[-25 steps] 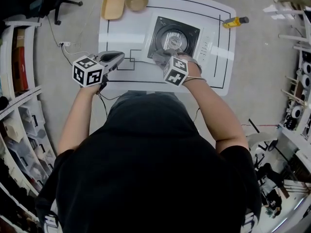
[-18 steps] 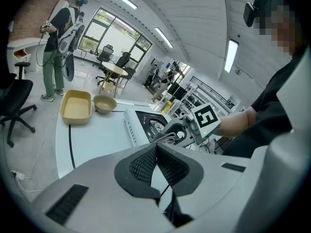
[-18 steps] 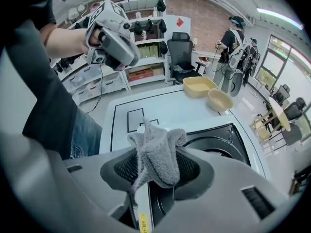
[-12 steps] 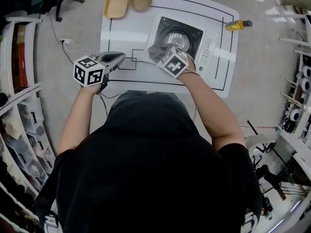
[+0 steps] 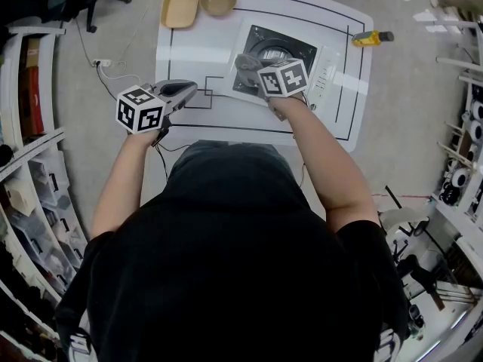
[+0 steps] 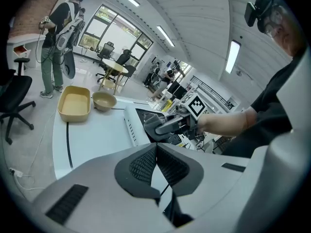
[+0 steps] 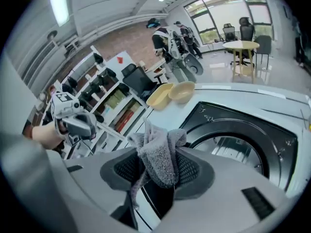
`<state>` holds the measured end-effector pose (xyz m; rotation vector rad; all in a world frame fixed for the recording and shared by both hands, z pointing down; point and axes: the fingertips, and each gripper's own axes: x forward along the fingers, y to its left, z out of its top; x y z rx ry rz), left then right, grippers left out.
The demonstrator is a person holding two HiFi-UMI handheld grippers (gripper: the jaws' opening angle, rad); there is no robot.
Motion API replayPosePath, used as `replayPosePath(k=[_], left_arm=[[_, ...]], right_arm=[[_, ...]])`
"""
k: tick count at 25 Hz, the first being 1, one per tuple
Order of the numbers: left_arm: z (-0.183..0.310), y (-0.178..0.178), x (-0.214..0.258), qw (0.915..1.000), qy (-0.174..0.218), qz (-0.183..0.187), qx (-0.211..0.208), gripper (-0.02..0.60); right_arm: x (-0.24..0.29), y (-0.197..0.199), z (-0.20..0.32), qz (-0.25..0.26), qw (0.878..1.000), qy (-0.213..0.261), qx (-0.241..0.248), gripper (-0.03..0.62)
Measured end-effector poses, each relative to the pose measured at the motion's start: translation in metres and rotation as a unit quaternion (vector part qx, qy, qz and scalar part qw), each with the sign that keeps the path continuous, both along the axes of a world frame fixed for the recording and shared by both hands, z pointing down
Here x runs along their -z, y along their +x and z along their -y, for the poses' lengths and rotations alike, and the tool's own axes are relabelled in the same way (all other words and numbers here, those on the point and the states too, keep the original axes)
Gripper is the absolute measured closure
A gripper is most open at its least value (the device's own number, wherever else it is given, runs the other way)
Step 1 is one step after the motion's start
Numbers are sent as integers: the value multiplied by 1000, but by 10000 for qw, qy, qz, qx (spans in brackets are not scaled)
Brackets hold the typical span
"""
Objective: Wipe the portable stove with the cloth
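The portable stove (image 5: 299, 47) sits on the white table, black top with a round burner (image 7: 233, 140). My right gripper (image 5: 253, 68) is shut on a grey cloth (image 7: 158, 157), which rests on the stove's near left part. The cloth (image 5: 246, 66) bunches up between the pads (image 7: 192, 171). My left gripper (image 5: 183, 90) hovers over the table's left front, apart from the stove; its jaws are shut and hold nothing (image 6: 154, 163). In the left gripper view the stove (image 6: 146, 123) shows ahead with the right gripper (image 6: 163, 125) on it.
A tan tray (image 5: 179, 7) and a tan bowl (image 5: 218, 0) stand at the table's far left corner. A yellow bottle (image 5: 370, 38) lies off the table's right edge. Shelves (image 5: 30, 149) line the left, more racks (image 5: 460, 164) the right.
My right gripper has carried the cloth up and leftward across the stove, and its marker cube has turned. The left gripper has stayed put.
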<state>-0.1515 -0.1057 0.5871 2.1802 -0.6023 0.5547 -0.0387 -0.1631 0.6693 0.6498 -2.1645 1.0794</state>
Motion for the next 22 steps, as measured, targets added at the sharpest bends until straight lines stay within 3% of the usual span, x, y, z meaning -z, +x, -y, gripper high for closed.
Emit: replayPosePath(k=[5, 14, 22], left_arm=[[1, 2, -1, 10000, -15, 1, -29, 558], [5, 3, -6, 9999, -97, 5, -52, 558], [14, 7, -11, 9999, -155, 4, -71, 558]], right_arm=[[2, 7, 28, 159, 9986, -73, -489, 390], [4, 24, 82, -158, 9966, 332, -741, 390], [6, 35, 120, -705, 9926, 923, -357, 390]])
